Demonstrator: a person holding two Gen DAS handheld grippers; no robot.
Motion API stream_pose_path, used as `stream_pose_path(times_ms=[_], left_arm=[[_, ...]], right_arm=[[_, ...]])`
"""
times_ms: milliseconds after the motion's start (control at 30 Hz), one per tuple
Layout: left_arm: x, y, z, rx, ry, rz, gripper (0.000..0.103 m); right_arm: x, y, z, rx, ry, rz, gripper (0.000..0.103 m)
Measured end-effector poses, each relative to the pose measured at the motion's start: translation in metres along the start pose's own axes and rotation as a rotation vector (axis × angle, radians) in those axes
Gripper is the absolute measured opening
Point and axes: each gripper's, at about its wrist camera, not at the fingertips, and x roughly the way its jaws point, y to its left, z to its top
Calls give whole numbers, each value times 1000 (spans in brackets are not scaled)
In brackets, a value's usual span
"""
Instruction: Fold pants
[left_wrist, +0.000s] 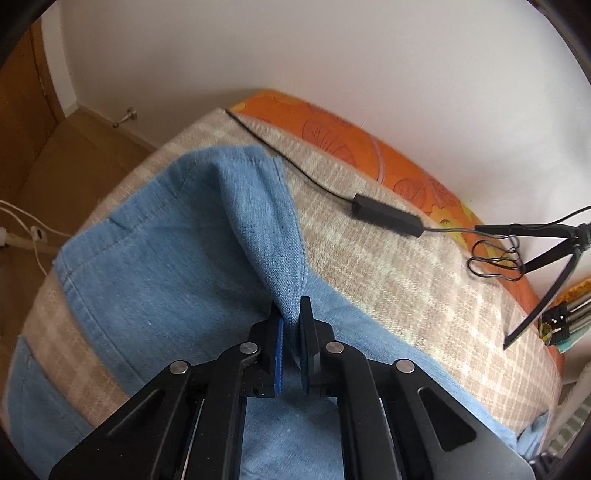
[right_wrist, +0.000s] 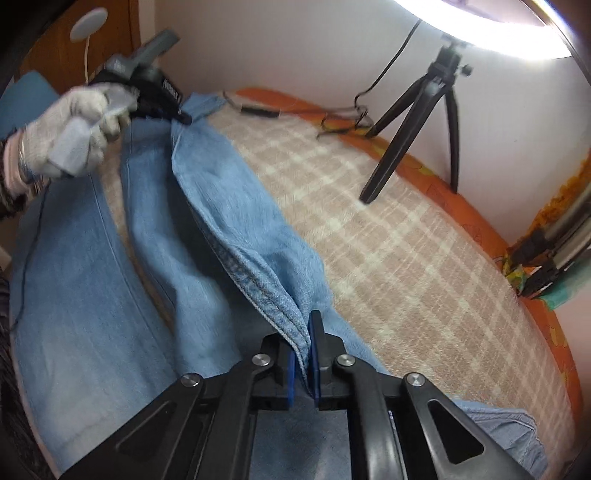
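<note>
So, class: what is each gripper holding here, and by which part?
Both hold the blue jeans. The left gripper pinches a raised fold along a leg's seamed edge. The right gripper pinches a thick stitched hem edge of the same leg.

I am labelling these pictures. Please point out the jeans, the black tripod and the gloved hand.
jeans (right_wrist: 236, 236): right wrist view, lifted leg fabric.
black tripod (right_wrist: 402, 122): right wrist view, its front leg.
gloved hand (right_wrist: 74, 133): right wrist view, back of the glove.

Home bedroom, checked blanket (left_wrist: 424, 280) over orange floral mattress (left_wrist: 332, 129), wooden door (left_wrist: 22, 92)
</note>
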Motion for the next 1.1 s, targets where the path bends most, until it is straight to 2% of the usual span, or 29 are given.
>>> stream_pose_path(times_ms=[167, 267, 400, 533, 733, 867, 933, 1100], left_arm=[[-36, 10, -7, 11, -51, -34, 5], [-64, 20, -21, 22, -83, -39, 5], [-101, 45, -50, 12, -109, -57, 5], [-129, 69, -88, 23, -133, -39, 5], [-144, 107, -150, -4, -128, -32, 5], [-138, 128, -184, -16, -68, -27, 8], [-136, 138, -191, -42, -55, -22, 17], [-142, 157, -190, -59, -79, 7, 27]], right_arm=[[-55, 9, 10, 0, -87, 16, 3], [-81, 32, 7, -43, -103, 25, 3], [-108, 73, -14, -109, -98, 44, 2], [-126, 101, -37, -130, -85, 85, 2], [-126, 146, -81, -191, -6, 113, 2], [-113, 163, -106, -222, 54, 110, 2], [-106, 167, -115, -224, 76, 109, 2], [-86, 168, -123, -230, 120, 91, 2]])
